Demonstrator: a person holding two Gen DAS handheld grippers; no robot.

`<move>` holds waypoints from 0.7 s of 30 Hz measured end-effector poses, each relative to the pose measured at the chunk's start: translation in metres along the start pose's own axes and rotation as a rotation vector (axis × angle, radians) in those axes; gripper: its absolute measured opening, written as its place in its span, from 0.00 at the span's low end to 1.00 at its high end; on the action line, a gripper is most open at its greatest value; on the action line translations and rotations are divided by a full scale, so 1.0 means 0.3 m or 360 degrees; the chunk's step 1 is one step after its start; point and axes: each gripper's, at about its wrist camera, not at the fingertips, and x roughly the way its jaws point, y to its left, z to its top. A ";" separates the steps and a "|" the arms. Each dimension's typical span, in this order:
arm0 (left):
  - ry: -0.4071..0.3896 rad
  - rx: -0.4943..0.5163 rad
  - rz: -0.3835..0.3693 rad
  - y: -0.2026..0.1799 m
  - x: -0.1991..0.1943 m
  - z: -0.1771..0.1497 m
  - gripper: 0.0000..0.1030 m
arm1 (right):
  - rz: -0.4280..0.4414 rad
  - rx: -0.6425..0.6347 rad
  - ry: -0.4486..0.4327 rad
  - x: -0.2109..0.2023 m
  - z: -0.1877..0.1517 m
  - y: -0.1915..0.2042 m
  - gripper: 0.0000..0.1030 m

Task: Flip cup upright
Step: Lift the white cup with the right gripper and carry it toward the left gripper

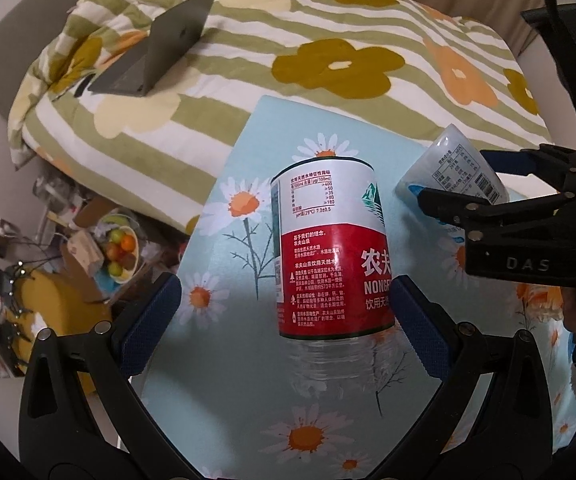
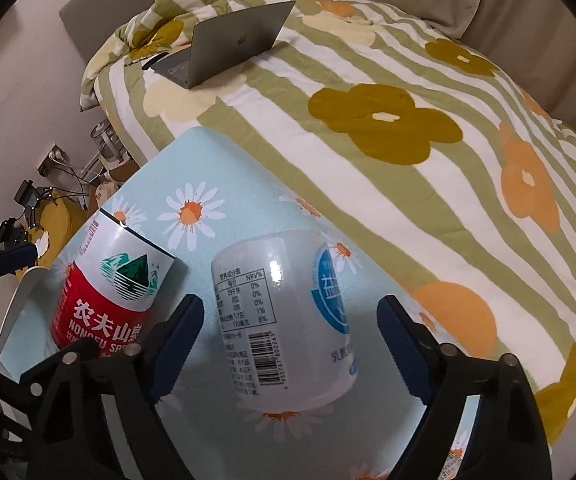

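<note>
A cut plastic cup with a red and white Nongfu Spring label (image 1: 329, 248) stands upside down on the daisy-print table (image 1: 248, 380), clear end down; it also shows in the right wrist view (image 2: 108, 292). My left gripper (image 1: 284, 320) is open with its jaws either side of this cup, the right pad touching it. A white translucent cup with a barcode (image 2: 284, 320) also stands upside down, between the open jaws of my right gripper (image 2: 289, 336), with gaps on both sides. In the left wrist view that cup (image 1: 453, 170) and the right gripper (image 1: 451, 178) appear at the right.
A bed with a green-striped flower quilt (image 2: 387, 120) lies just beyond the table, with an open laptop (image 2: 232, 40) on it. Left of the table, lower down, are a fruit bowl (image 1: 122, 250), cables and clutter.
</note>
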 end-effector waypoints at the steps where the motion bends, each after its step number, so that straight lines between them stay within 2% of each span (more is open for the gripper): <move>1: 0.0000 -0.0001 0.0001 -0.001 0.000 0.001 1.00 | 0.0001 -0.0004 0.0004 0.003 0.000 0.002 0.69; 4: -0.0004 -0.0002 0.0001 -0.002 -0.001 0.001 1.00 | 0.0008 -0.0010 0.0019 0.013 -0.002 0.003 0.59; 13: -0.0035 0.0006 0.0002 -0.016 -0.035 -0.022 1.00 | 0.0021 0.0023 -0.0023 -0.027 -0.020 0.002 0.57; 21: -0.0129 0.0056 -0.0005 -0.064 -0.150 -0.072 1.00 | 0.0007 0.0090 -0.0116 -0.180 -0.086 0.000 0.57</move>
